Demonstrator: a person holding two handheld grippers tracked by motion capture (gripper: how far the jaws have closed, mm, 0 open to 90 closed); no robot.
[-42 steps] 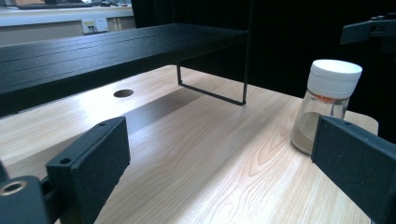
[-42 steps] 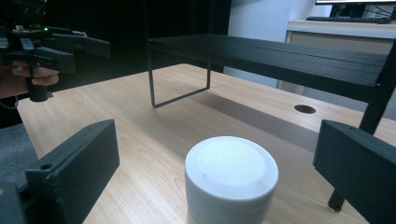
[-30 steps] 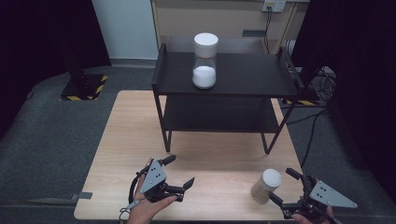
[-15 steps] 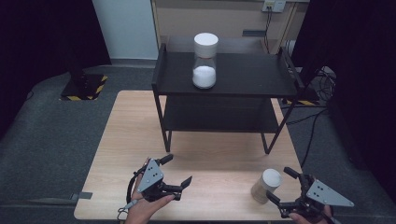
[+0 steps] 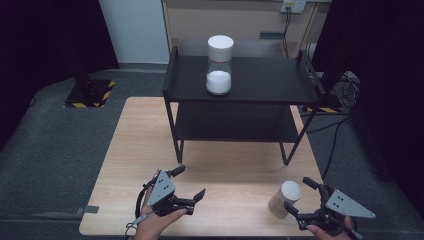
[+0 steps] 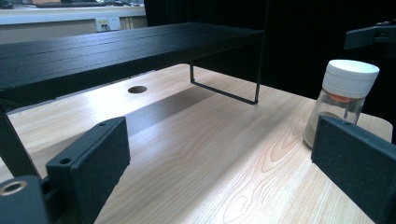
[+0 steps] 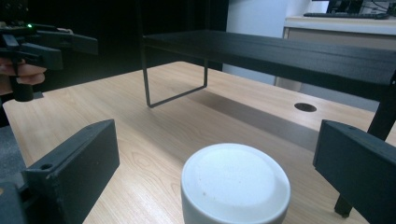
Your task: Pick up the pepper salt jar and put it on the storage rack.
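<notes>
The small jar (image 5: 286,198) stands on the table (image 5: 140,150) in front of the shelf (image 5: 240,80), between the wide-open, empty right gripper (image 5: 303,198); grasping and probably shelving remain.

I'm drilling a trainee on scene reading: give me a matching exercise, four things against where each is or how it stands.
1. tall jar
2. small jar
3. left gripper
4. right gripper

A. open, nothing between the jaws
B. on the table's near right corner
C. open, jaws either side of a white lid
D. on the black shelf's top

Pairs: 1-D, 2-B, 3-A, 4-C
</notes>
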